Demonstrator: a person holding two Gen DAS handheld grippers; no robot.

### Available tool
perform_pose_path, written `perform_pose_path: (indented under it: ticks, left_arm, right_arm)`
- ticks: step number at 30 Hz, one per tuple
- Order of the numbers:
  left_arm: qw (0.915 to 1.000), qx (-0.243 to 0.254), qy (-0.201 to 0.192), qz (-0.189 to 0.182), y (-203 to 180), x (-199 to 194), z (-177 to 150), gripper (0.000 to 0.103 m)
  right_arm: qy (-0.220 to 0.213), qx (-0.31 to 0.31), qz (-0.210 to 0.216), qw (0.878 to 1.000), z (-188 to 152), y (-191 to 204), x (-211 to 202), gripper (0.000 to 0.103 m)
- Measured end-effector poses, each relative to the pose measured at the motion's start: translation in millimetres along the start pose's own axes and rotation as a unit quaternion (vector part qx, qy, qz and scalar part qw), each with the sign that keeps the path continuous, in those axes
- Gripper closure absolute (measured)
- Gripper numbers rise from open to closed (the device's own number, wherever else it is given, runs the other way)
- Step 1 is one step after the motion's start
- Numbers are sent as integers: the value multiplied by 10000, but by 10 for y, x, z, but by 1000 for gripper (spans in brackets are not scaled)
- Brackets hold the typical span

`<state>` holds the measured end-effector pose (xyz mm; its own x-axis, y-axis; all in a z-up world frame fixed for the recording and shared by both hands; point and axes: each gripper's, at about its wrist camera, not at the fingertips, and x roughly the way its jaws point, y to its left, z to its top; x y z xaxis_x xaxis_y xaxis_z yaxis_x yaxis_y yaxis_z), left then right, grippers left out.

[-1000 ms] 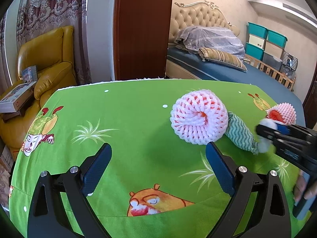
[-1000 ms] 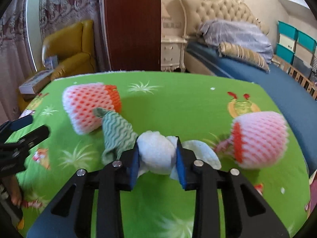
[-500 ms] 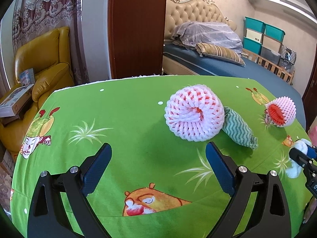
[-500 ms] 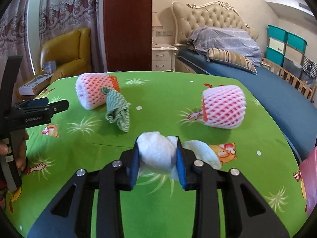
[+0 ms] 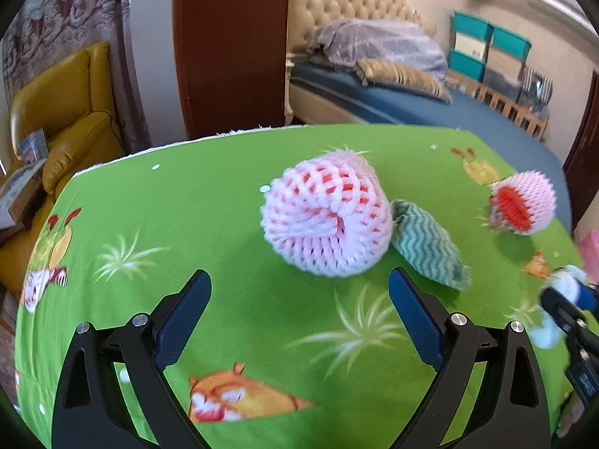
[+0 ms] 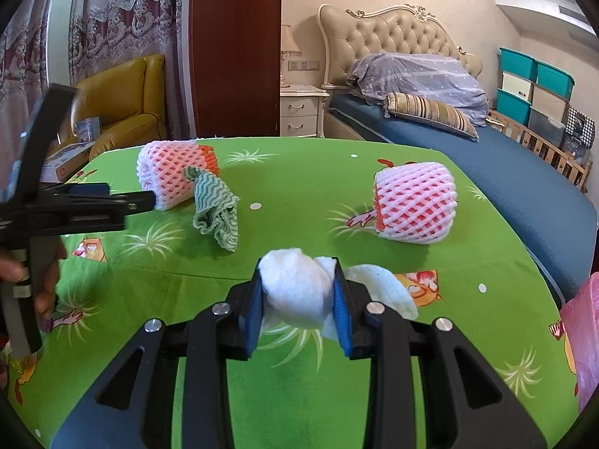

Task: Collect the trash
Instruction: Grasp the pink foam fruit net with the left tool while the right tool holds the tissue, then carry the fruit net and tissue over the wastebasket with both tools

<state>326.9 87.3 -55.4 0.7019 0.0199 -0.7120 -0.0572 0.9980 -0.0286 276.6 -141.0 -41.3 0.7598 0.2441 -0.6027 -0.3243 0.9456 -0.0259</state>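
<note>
A crumpled white tissue [image 6: 299,292] is clamped between the blue pads of the right gripper [image 6: 298,301], whose jaws are closed tightly on it; a loose flap of the tissue hangs out to the right of the pads, above the green patterned cloth of the counter [image 6: 299,194]. In the left wrist view the same wad is seen at the far right edge, small and blurred, held in the right gripper [image 5: 567,295].

The left gripper [image 5: 299,314] is held wide open with nothing between its fingers, above the near part of the counter [image 5: 187,205]. Just beyond its fingertips, a large pink-and-white foam fruit net [image 5: 327,219] is seen lying on the cloth. A green zigzag-patterned cloth [image 5: 428,245] is found touching the right side of that net. A second, smaller foam net [image 5: 522,202] with an orange-red inside is seen well apart from them, near the right edge of the counter.

From the right wrist view, the large foam net [image 6: 172,174] and the green cloth [image 6: 217,211] are seen at the left rear of the counter, with the left gripper [image 6: 127,202] reaching in from the left beside them. The second foam net [image 6: 415,202] is seen lying on its side to the right. A pink plastic bag [image 6: 584,336] is partly visible at the right edge. A bed [image 6: 468,142] and a yellow armchair [image 6: 123,101] are seen behind the counter.
</note>
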Motion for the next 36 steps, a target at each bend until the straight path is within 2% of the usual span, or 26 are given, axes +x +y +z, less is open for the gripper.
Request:
perform_pose_path:
  ticks: [4, 14, 16, 18, 20, 24, 36]
  left_arm:
    - [9997, -24, 242, -18, -48, 241, 127, 14]
    - [9993, 31, 353, -105, -134, 467, 302, 14]
    - [9999, 15, 91, -48, -127, 409, 310, 17]
    - [10000, 13, 19, -86, -127, 381, 309, 38]
    - [9999, -5, -137, -81, -111, 291, 270, 47]
    - [9994, 20, -317, 111, -111, 70, 147, 49]
    - [9972, -255, -655, 267, 102, -700, -458, 49]
  right_arm:
    - [-27, 71, 4, 10000, -6, -30, -17, 71]
    - [-18, 104, 76, 9999, -15, -16, 4, 71]
    - [-20, 105, 88, 9999, -19, -16, 5, 71]
    - [-28, 102, 85, 9999, -22, -28, 10, 71]
    - [-43, 105, 84, 9999, -13, -22, 6, 71]
    - [-37, 104, 103, 9999, -11, -21, 11, 71]
    - [6, 74, 91, 9999, 14, -9, 26, 71]
